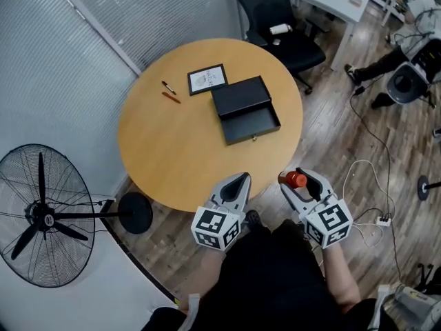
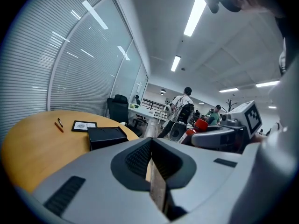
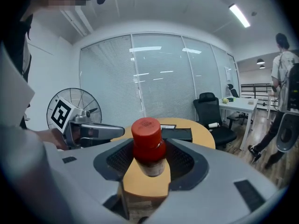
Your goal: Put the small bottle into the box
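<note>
The right tongs [image 1: 297, 179] clamp a small bottle [image 3: 148, 143], held just off the near edge of the surface [image 1: 158, 150]. It has a round red cap, a clear body and a pale label too blurred to read. Beside them, the left tongs [image 1: 240, 180] are closed and empty. A matte black rectangular box [image 1: 246, 109] lies open on the round wooden surface.
</note>
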The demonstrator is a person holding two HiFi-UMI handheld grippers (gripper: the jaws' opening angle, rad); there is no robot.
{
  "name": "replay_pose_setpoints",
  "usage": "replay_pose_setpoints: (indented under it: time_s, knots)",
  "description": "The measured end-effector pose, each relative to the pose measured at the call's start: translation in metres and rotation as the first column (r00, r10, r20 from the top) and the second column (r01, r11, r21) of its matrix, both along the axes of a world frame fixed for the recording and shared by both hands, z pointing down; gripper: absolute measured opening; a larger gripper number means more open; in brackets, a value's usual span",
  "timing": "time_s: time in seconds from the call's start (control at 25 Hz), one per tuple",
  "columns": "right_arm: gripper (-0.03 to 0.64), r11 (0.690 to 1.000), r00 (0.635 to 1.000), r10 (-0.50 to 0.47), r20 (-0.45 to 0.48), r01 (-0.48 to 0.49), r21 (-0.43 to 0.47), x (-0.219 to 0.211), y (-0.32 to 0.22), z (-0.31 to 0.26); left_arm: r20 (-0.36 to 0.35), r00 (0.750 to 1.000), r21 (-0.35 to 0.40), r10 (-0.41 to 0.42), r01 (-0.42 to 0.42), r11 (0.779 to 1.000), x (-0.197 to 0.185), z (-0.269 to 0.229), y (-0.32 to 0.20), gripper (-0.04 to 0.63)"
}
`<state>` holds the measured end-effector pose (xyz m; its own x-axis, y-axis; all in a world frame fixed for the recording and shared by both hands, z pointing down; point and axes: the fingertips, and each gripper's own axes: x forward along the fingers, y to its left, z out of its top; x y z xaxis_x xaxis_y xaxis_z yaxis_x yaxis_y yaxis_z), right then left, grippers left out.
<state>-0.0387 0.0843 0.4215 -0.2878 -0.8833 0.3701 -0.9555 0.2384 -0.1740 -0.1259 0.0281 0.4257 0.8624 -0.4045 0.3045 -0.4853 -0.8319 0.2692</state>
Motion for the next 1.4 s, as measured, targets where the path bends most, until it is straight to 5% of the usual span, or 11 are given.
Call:
replay_pose_setpoints:
  time_s: [0.56, 1.4]
  knots:
    - [0.225, 0.996, 0.996, -0.086, 0.015, 0.087, -0.025, 0.006, -0.048, 0.013, 0.034, 0.995, -0.037, -0.098, 0.099, 0.994, -0.007, 0.016, -0.039, -0.005]
    - [0.225, 0.948, 0.948, -0.317, 0.018, 0.317, -0.004, 0.068, -0.184, 0.016, 0.084, 0.954, -0.016, -0.287, 0.289, 0.957, 0.056, 0.005, -0.132, -0.005]
